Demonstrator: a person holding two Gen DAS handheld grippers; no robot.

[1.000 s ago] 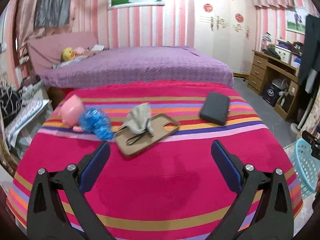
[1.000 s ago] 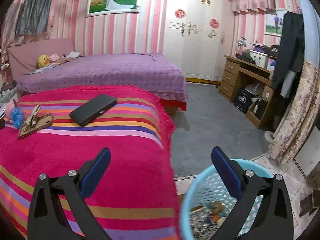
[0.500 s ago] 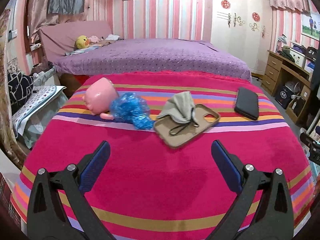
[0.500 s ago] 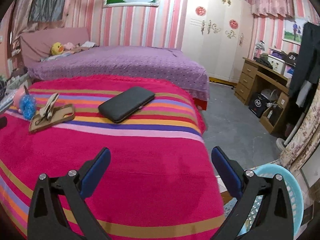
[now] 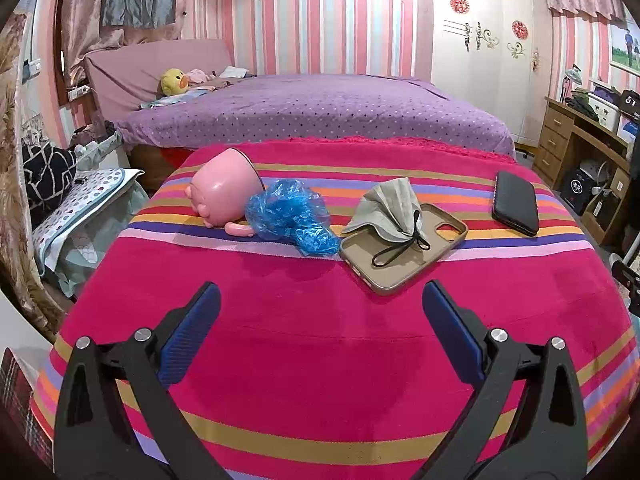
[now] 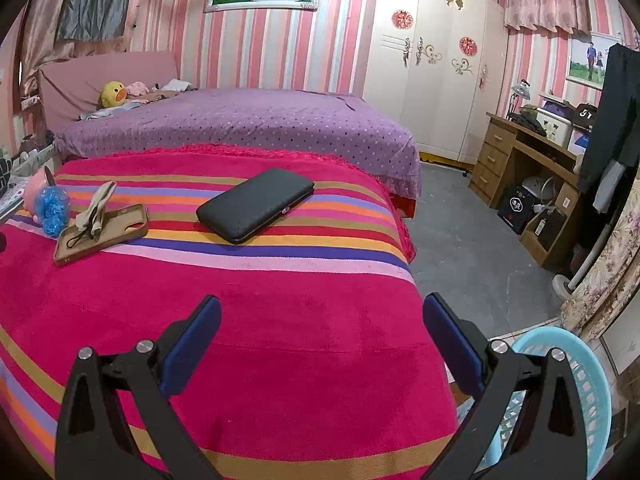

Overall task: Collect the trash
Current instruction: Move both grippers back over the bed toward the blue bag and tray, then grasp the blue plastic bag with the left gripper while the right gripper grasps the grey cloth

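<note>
Both tools, left tool (image 5: 320, 312) and right tool (image 6: 320, 324), are hovering spread wide and empty. The used mask (image 5: 390, 210) is lying on the phone case (image 5: 404, 246), risking a combined pickup; the blue wrapper (image 5: 290, 216) is sitting beside it.

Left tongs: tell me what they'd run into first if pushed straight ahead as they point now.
Probably the tan phone case with the used face mask lying on it. The open left tongs hover over bare blanket before that; depth is hard to judge.

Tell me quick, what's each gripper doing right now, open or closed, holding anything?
Left gripper: open, holding nothing, above the striped blanket.
Right gripper: open, holding nothing.
</note>
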